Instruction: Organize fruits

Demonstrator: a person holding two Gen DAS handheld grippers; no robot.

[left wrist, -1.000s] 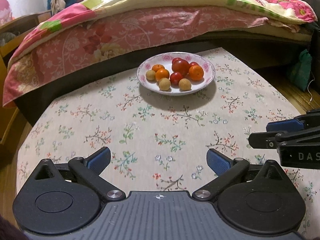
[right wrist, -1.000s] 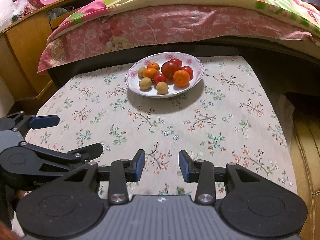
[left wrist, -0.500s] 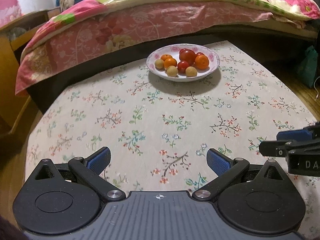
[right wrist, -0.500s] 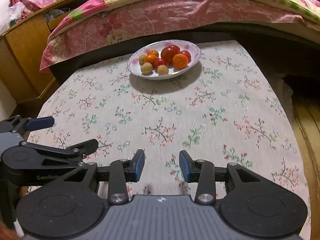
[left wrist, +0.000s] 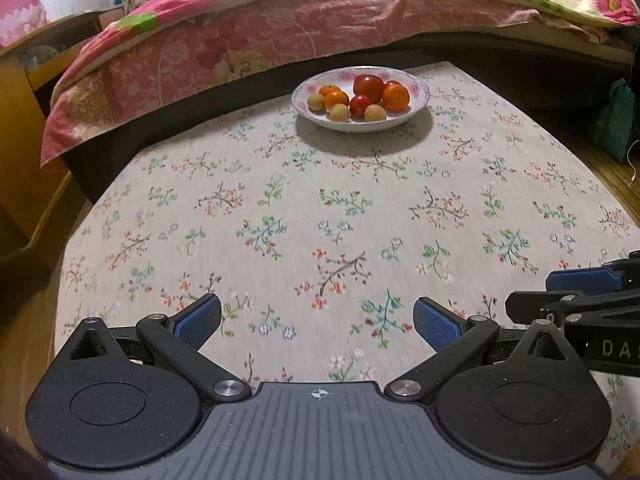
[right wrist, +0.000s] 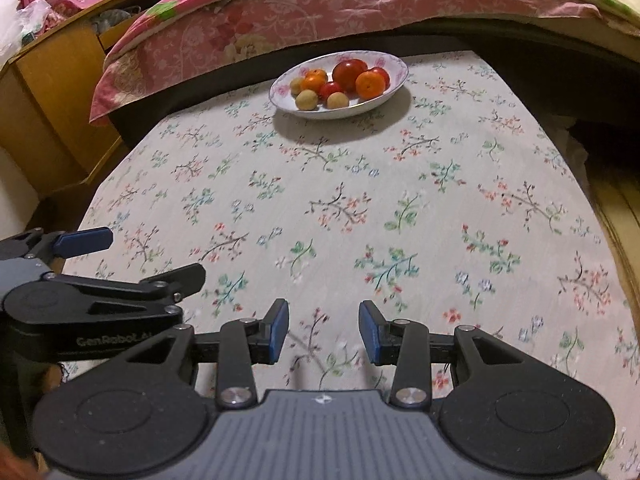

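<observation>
A white plate with a pink flowered rim stands at the far edge of the flowered tablecloth. It holds red tomatoes, orange mandarins and small yellowish round fruits. My left gripper is open wide and empty, low over the near part of the cloth, far from the plate. My right gripper stands partly open with nothing between its blue pads. Each gripper shows at the side of the other's view.
A bed with a pink flowered quilt runs along the table's far edge, close behind the plate. A wooden cabinet stands at the left. A green bag sits on the wooden floor at the right.
Both grippers have drawn back from the plate, which now looks smaller and farther off. The right gripper's pads stand slightly wider apart.
</observation>
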